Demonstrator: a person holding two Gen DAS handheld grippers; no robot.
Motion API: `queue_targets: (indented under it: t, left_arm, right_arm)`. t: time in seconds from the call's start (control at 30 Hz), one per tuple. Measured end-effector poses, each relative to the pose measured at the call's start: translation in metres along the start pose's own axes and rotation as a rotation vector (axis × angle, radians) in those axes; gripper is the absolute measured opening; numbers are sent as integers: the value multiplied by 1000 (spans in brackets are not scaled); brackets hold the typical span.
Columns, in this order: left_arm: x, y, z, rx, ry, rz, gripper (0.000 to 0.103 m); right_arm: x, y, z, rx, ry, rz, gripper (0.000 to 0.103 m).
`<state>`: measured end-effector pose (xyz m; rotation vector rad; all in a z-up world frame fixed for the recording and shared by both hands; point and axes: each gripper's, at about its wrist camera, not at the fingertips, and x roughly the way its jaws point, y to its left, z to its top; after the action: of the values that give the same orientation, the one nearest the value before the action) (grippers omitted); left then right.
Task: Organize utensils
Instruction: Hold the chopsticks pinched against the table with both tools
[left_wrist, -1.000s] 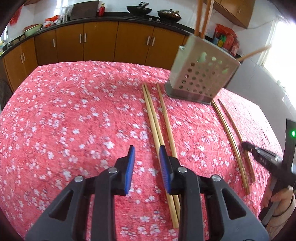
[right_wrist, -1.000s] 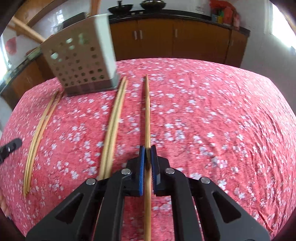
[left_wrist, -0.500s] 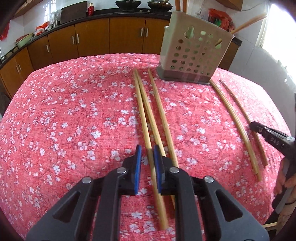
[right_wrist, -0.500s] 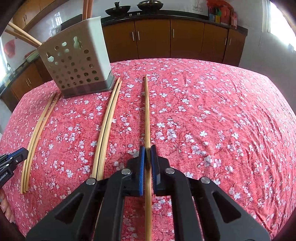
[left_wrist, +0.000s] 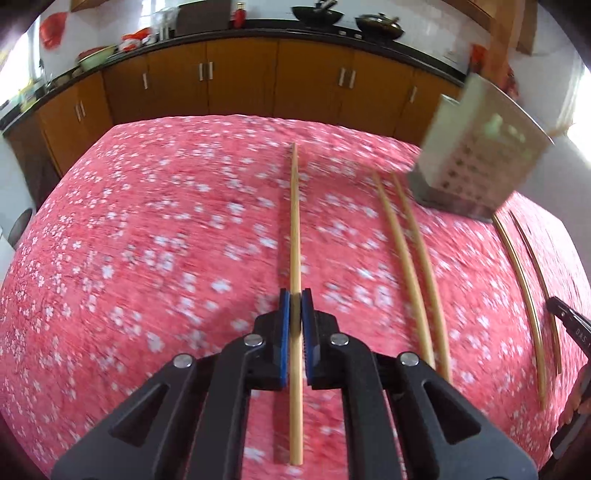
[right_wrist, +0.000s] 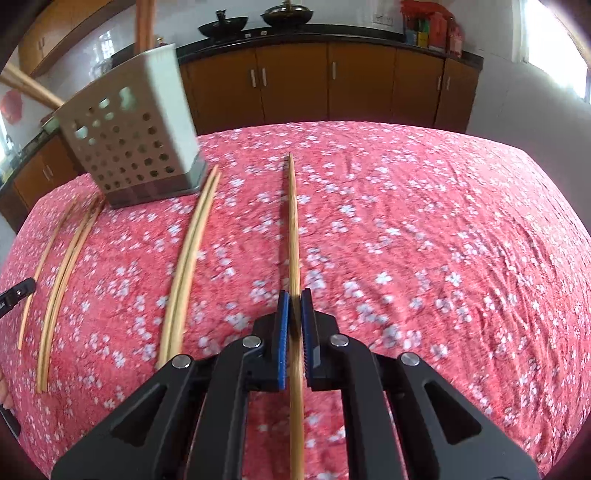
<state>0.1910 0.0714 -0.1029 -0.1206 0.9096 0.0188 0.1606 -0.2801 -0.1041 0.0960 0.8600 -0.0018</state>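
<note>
Red floral table (left_wrist: 147, 258): holder (right_wrist: 129, 144) already carries a few chopsticks (upper ends blurred). Four chopsticks (right_wrist: 184, 273) lie loose beside it. Left gripper (left_wrist: 295, 314), just closed, and right gripper (right_wrist: 294, 314) each pinch one chopstick (left_wrist: 294, 221), neither yet in holder.

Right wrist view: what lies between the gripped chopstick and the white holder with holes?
Two chopsticks, side by side on the flowered cloth, between the chopstick in the right gripper and the holder. The right wrist view shows this.
</note>
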Motion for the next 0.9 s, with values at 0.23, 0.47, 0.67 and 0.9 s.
queue_targets:
  t: [0.23,0.47,0.67,0.9]
  left_arm:
    - [-2,3,-4,9,-32,-4,11]
    - [-7,13,-7,-33,-34,-46,11]
    - [-8,13,-7,-34,-34,-45,11]
    - [-8,14,-8,-47,-35,-58,11]
  right_arm:
    - [0,-2,-2,3,-19,-6,9]
    - [-4,-2,-4,3,-19,-9,9]
    - [-3,-3,-3,8,-17,-2,9]
    - [-3,-4,-2,13,-16,-2,9]
